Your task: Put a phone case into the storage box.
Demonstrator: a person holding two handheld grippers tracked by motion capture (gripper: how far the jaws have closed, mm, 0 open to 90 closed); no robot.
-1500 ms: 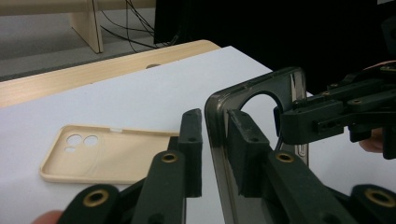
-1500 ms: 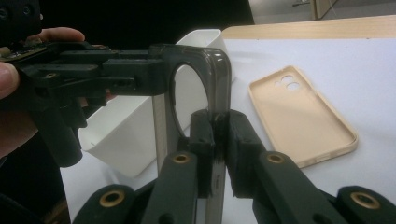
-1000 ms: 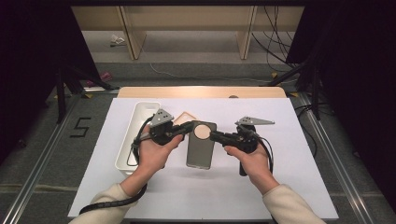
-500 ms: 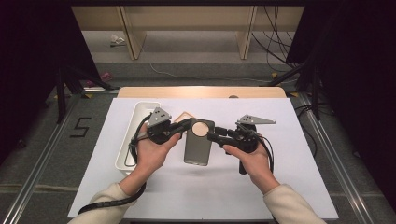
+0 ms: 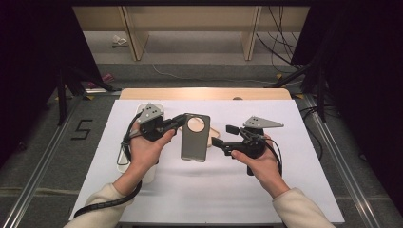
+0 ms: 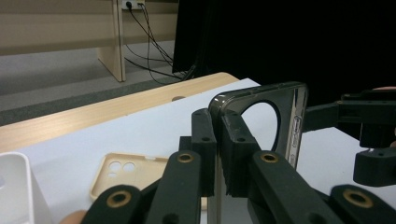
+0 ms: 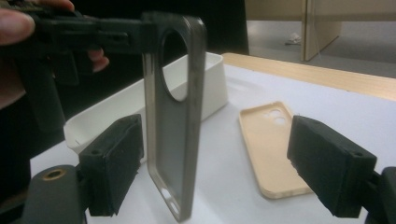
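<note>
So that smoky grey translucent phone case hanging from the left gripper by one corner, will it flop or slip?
The grey translucent phone case probably flexes a little: it is a thin shell with a big round cut-out. It looks light, held clear of the table by the left gripper alone, the right gripper just opened. Its glossy edge may be slippery, so it could pivot.

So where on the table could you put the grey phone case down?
The white mat is bare near the front edge, between the two forearms, and along its right side beyond the right gripper. It is crowded at the left: white tray, beige case, grey phone case.
</note>
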